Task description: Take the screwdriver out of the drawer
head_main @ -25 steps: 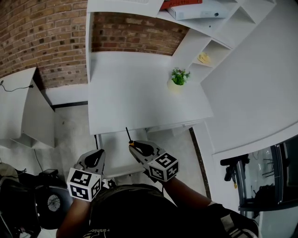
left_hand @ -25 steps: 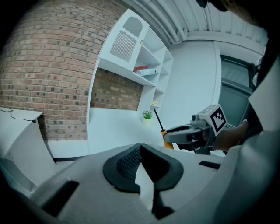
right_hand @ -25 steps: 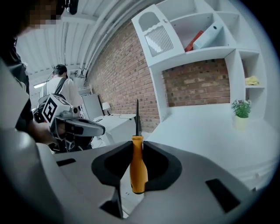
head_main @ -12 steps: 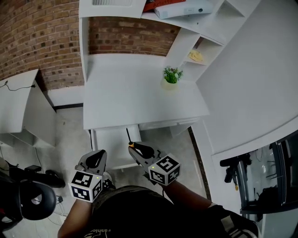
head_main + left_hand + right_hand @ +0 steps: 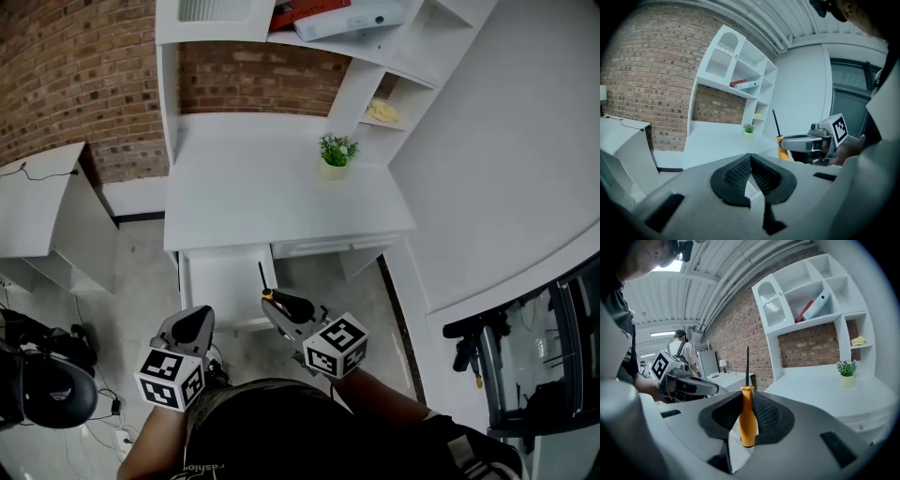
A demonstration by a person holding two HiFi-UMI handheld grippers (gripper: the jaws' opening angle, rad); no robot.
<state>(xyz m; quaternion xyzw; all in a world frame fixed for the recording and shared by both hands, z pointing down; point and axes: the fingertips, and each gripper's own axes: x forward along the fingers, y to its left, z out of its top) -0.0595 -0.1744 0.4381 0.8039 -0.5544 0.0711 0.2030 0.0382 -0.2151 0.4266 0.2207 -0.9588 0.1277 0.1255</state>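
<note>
Screwdriver handle partly hidden in right gripper

Plant stands rear right on the counter, shelves behind; drawer open under its front edge; left tongs and right tongs before it.

No word or number can be read. The only signs are black-and-white square markers, one on the cube of the left tongs and one on the right tongs. Print on the person's shirt, at 6 o'clock in the head view, is too small to read.
</note>
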